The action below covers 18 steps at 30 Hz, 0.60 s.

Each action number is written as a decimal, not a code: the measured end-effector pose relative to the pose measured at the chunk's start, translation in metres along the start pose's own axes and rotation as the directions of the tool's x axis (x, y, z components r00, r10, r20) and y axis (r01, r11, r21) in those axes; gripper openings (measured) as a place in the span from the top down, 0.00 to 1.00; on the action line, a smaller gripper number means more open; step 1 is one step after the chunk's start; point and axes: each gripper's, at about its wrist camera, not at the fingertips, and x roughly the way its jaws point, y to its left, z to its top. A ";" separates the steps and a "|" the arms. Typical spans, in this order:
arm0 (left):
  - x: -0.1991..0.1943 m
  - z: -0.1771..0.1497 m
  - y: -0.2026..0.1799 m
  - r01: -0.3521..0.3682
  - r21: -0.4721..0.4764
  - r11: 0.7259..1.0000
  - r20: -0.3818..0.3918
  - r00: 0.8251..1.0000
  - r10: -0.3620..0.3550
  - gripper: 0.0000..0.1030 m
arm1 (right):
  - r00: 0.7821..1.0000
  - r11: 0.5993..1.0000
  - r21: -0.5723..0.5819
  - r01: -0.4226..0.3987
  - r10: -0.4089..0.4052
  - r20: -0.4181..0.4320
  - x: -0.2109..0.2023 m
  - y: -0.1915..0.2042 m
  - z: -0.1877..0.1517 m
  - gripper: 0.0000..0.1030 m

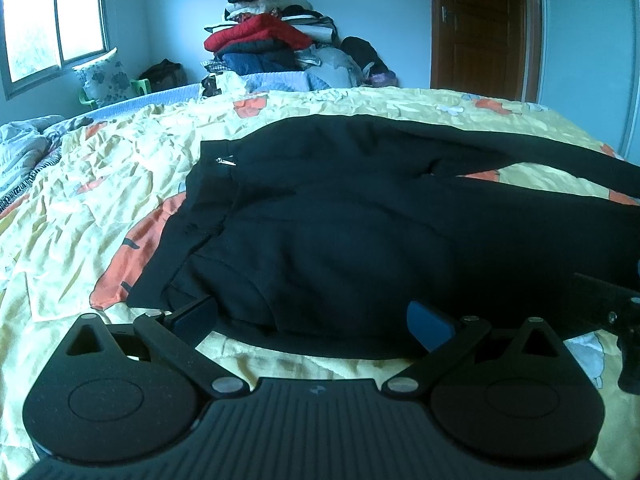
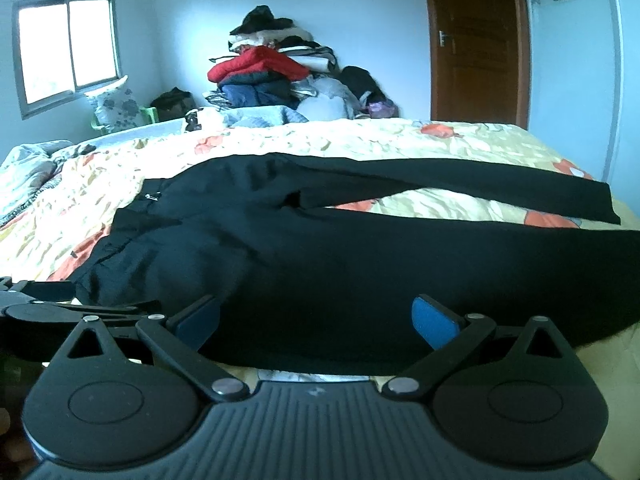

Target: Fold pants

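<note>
Black pants [image 1: 360, 216] lie spread flat on the yellow patterned bedspread [image 1: 80, 200], waistband to the left, both legs running off to the right. My left gripper [image 1: 314, 320] is open at the near edge of the pants by the waist end, fingers apart with nothing between them. In the right wrist view the pants [image 2: 340, 248] show both legs parted in a narrow V. My right gripper [image 2: 316, 320] is open too, at the near edge of the closer leg. The left gripper's side [image 2: 40, 308] shows at that view's left edge.
A tall pile of clothes [image 1: 272, 40] stands beyond the far side of the bed. A rumpled quilt [image 1: 28, 140] lies at the bed's left. A brown door [image 1: 480, 24] is at the back right, a window [image 1: 52, 20] at the back left.
</note>
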 end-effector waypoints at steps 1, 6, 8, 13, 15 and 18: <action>0.001 0.000 0.000 0.000 0.000 1.000 -0.001 1.000 0.000 0.00 | 1.000 1.000 -0.003 -0.002 0.002 -0.003 0.001 0.000 0.000 0.00; 0.005 0.001 0.000 -0.001 -0.003 1.000 -0.013 1.000 0.001 0.00 | 1.000 1.000 0.014 -0.003 0.003 -0.026 0.008 -0.006 0.002 0.00; 0.007 0.002 0.000 -0.003 -0.003 1.000 -0.019 1.000 0.003 0.00 | 0.999 1.000 0.013 -0.002 0.002 -0.033 0.011 -0.008 0.002 0.00; 0.012 0.003 0.000 -0.008 0.003 1.000 -0.023 1.000 0.008 0.00 | 0.999 0.998 -0.051 -0.029 0.027 -0.037 0.017 -0.005 0.007 0.00; 0.013 0.003 0.002 -0.014 0.004 1.000 -0.012 1.000 0.014 0.00 | 0.999 0.994 -0.102 -0.045 0.044 -0.015 0.017 -0.002 0.011 0.00; 0.014 0.006 0.006 -0.025 0.009 1.000 0.010 1.000 0.025 0.01 | 0.995 0.980 -0.197 -0.022 0.040 0.090 0.011 0.003 0.019 0.00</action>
